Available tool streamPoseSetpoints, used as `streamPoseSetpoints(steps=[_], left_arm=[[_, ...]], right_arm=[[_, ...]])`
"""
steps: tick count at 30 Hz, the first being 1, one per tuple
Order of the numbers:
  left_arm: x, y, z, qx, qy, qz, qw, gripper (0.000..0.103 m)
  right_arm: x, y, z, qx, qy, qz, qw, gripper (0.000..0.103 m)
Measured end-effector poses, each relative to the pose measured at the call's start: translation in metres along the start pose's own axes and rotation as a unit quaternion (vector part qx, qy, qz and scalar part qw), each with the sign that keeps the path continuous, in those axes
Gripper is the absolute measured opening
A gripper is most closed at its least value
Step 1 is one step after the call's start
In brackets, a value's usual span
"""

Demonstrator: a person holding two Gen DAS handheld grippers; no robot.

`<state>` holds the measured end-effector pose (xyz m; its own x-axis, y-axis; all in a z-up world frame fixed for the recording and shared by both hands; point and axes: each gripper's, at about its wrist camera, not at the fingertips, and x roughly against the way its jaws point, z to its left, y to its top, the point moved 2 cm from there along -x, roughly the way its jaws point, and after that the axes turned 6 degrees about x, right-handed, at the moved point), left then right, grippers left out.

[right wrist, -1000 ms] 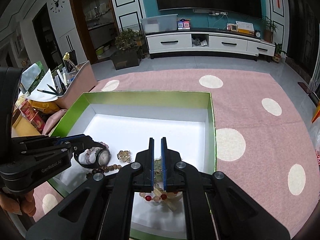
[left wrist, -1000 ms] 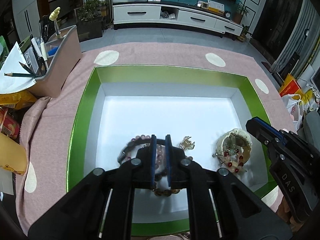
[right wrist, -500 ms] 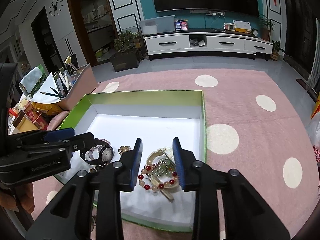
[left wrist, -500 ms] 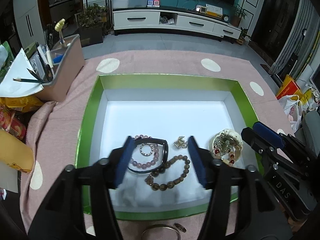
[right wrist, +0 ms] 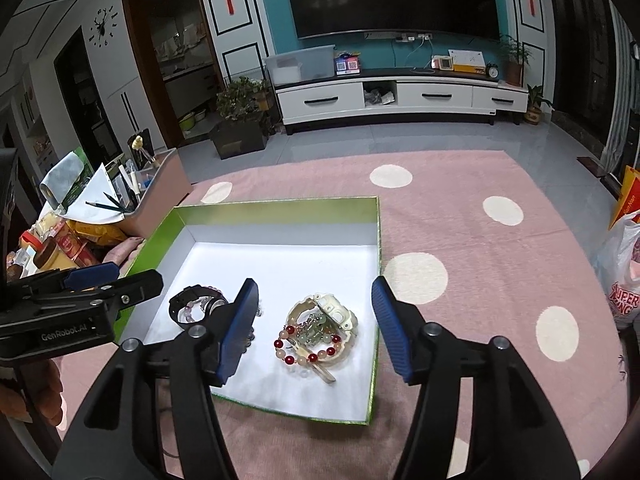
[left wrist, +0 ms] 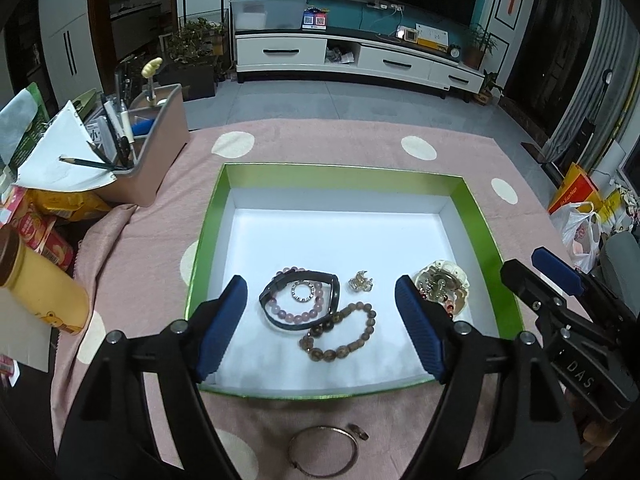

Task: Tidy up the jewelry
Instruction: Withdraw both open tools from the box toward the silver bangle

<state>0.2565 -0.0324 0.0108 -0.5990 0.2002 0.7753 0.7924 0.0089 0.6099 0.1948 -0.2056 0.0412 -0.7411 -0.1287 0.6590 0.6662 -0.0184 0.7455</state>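
Observation:
A green box (left wrist: pixel 208 236) with a white inside holds a black watch (left wrist: pixel 334 292), a pink bead bracelet (left wrist: pixel 298 314), a brown bead bracelet (left wrist: pixel 340 350), a small gold clip (left wrist: pixel 360 282) and a cream watch (left wrist: pixel 452 278) with a red bead bracelet (right wrist: pixel 308 356). My left gripper (left wrist: pixel 320 328) is open and empty above the box's near edge. My right gripper (right wrist: pixel 314 330) is open and empty over the cream watch (right wrist: pixel 336 312). A thin metal bangle (left wrist: pixel 324 454) and a small ring (left wrist: pixel 358 432) lie on the pink cloth in front of the box.
A grey pen holder (left wrist: pixel 160 136) with pencils and papers stands at the back left. Snack packs (left wrist: pixel 36 236) and a yellow can (left wrist: pixel 40 292) lie at the left. Plastic bags (left wrist: pixel 580 232) sit at the right. The pink dotted cloth (right wrist: pixel 460 220) covers the table.
Both grippers have opened from shut and drawn back and up from the box. The black watch with the bracelets and the cream watch now lie free in the box.

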Motion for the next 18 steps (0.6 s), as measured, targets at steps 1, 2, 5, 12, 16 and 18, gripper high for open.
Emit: streamPoseSetpoints(steps=[1, 2, 5, 12, 16, 18], left_arm=[[0.004, -0.001, 0.0, 0.001, -0.001, -0.002, 1.0, 0.078], [0.006, -0.002, 0.001, 0.002, -0.002, -0.004, 1.0, 0.078], [0.019, -0.007, 0.0, 0.0, -0.003, -0.011, 0.9999, 0.078], [0.042, -0.02, -0.001, -0.004, -0.007, -0.021, 0.9998, 0.078], [0.052, -0.03, 0.003, -0.002, -0.008, -0.021, 0.9997, 0.078], [0.056, -0.035, 0.005, 0.001, -0.008, -0.02, 0.9998, 0.078]], right_arm=[[0.003, 0.0, 0.0, 0.0, -0.001, -0.003, 1.0, 0.059], [0.008, 0.0, 0.0, -0.001, 0.0, -0.006, 1.0, 0.059], [0.017, -0.001, 0.001, -0.001, 0.0, -0.011, 1.0, 0.059], [0.043, -0.005, 0.005, 0.004, -0.001, -0.021, 1.0, 0.059], [0.055, -0.008, 0.008, 0.007, -0.001, -0.026, 1.0, 0.059], [0.061, -0.01, 0.011, 0.011, -0.001, -0.027, 1.0, 0.059]])
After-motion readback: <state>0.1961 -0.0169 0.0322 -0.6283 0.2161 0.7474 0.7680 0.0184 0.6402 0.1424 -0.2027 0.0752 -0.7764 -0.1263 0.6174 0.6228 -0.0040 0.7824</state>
